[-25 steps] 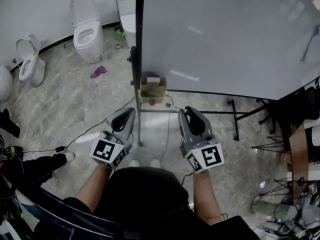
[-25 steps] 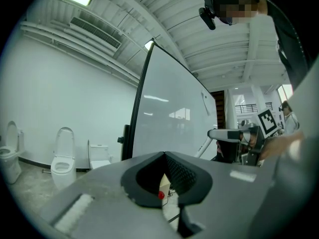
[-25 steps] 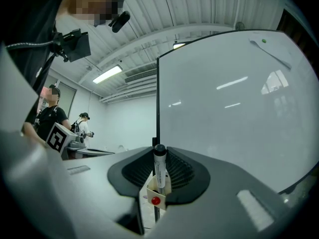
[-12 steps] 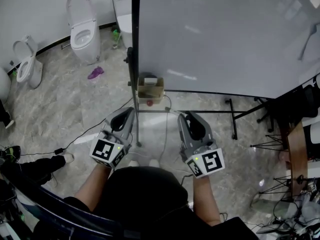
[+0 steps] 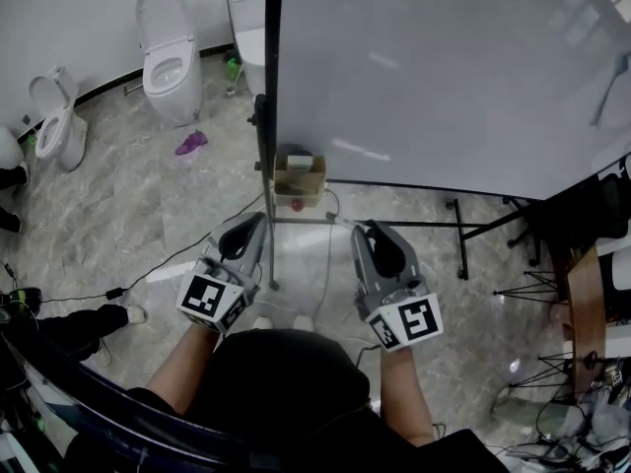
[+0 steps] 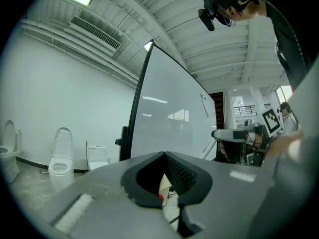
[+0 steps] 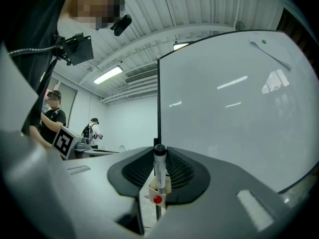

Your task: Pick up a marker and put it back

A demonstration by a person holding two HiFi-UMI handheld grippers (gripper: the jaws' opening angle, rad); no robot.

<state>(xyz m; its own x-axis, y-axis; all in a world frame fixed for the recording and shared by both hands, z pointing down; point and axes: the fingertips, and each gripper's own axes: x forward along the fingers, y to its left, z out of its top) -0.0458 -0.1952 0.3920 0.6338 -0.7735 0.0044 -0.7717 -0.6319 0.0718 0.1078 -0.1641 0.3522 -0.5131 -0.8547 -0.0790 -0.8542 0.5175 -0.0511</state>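
Observation:
My right gripper point(image 5: 368, 224) is shut on a white marker point(image 7: 159, 169) with a black cap. The marker stands upright between the ribbed pads point(image 7: 179, 172), its cap at the jaw tips. My left gripper point(image 5: 258, 221) is level with the right one, shut with nothing in it; in the left gripper view its tips point(image 6: 164, 154) meet. Both point at a small cardboard box point(image 5: 301, 175) with a red knob point(image 5: 298, 203), fixed low on the whiteboard's stand. In the right gripper view the box point(image 7: 151, 189) shows just behind the marker.
A large whiteboard point(image 5: 444, 67) on a wheeled black frame stands straight ahead. Two toilets point(image 5: 170, 52) point(image 5: 57, 116) stand by the far left wall, with a purple object point(image 5: 190, 143) on the marble floor. A cable point(image 5: 148, 269) runs across the floor. Furniture and clutter point(image 5: 587, 313) crowd the right.
Both grippers hold the same pose, the marker still in the right one. The head view swayed slightly, and a person's feet at the far left shifted.

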